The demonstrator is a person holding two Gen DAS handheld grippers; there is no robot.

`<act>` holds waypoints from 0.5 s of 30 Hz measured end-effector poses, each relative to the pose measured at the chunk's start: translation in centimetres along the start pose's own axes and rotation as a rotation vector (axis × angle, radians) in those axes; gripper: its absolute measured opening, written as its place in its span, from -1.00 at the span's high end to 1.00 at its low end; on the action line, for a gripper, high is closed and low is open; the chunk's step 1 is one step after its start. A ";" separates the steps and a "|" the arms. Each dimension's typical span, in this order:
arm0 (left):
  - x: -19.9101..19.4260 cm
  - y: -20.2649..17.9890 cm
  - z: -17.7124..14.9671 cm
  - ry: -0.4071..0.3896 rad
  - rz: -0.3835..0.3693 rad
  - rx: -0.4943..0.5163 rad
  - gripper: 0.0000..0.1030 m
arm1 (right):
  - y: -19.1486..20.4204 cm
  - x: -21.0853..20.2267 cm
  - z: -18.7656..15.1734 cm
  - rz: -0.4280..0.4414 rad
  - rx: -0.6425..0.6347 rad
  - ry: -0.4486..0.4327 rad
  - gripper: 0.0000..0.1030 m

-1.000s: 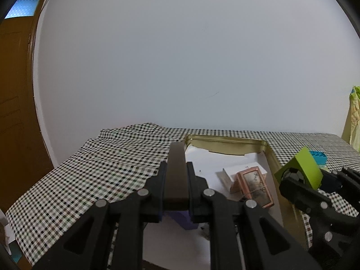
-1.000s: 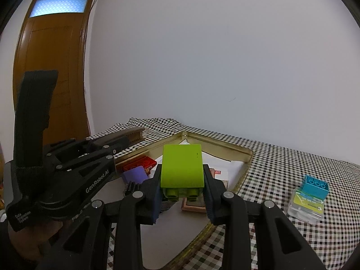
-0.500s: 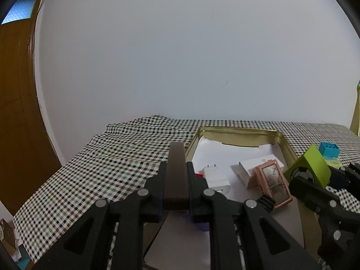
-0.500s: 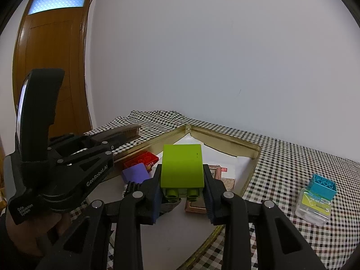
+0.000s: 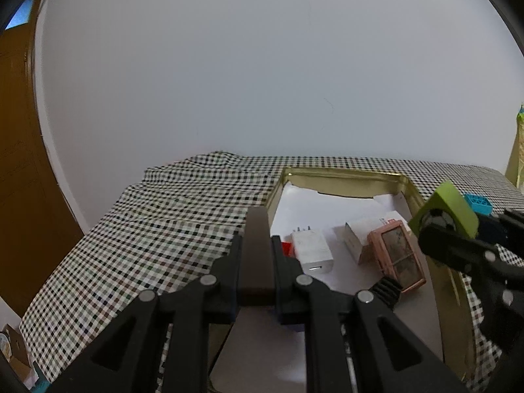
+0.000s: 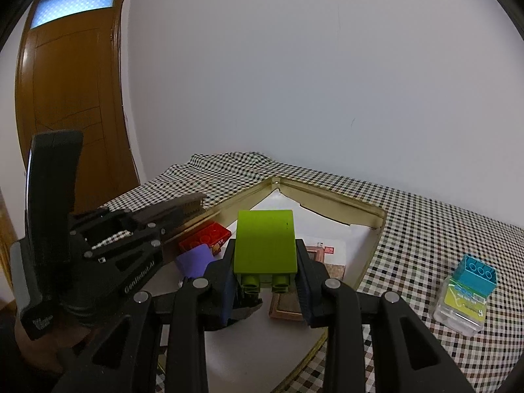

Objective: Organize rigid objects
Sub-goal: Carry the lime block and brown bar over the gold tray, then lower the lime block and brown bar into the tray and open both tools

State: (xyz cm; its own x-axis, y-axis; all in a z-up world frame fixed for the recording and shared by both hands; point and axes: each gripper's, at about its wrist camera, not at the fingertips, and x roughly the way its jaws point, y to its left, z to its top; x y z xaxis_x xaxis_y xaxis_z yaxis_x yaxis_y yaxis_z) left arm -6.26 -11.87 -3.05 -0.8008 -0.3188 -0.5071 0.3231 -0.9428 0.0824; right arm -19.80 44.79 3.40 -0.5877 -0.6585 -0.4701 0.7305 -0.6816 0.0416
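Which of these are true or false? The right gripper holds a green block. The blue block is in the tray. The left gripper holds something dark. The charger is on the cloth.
1. The right gripper holds a green block: true.
2. The blue block is in the tray: false, it sits on a clear box outside it.
3. The left gripper holds something dark: true, a brown bar.
4. The charger is on the cloth: false, it lies in the tray.

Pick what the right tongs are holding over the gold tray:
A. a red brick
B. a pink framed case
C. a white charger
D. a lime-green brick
D: the right tongs are shut on the lime-green brick, above the gold tray.
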 end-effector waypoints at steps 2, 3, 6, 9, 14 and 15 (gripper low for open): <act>0.0 0.0 0.2 0.015 -0.009 0.012 0.74 | -0.1 0.1 0.5 0.020 0.018 0.021 0.33; 0.1 -0.1 0.3 0.024 -0.016 0.017 0.74 | -0.2 0.1 0.8 0.028 0.027 0.031 0.33; 0.5 -0.2 0.5 0.051 -0.025 0.032 0.74 | -0.2 0.1 1.5 0.034 0.027 0.067 0.33; 0.8 -0.6 0.6 0.062 -0.026 0.050 0.74 | 0.2 0.3 1.7 0.029 0.015 0.098 0.33; 1.4 -1.3 1.0 0.082 -0.018 0.095 0.74 | 0.8 1.3 1.9 0.025 0.002 0.137 0.33; 1.5 -1.4 1.0 0.084 -0.013 0.098 0.69 | 0.9 1.5 2.0 0.025 0.001 0.144 0.33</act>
State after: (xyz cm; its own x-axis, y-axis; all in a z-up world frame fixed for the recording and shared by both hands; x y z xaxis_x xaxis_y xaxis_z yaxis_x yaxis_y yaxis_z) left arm -8.41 -11.17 -3.08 -0.7580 -0.3009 -0.5788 0.2586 -0.9532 0.1569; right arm -20.74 42.58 4.50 -0.5136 -0.6227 -0.5903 0.7436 -0.6662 0.0558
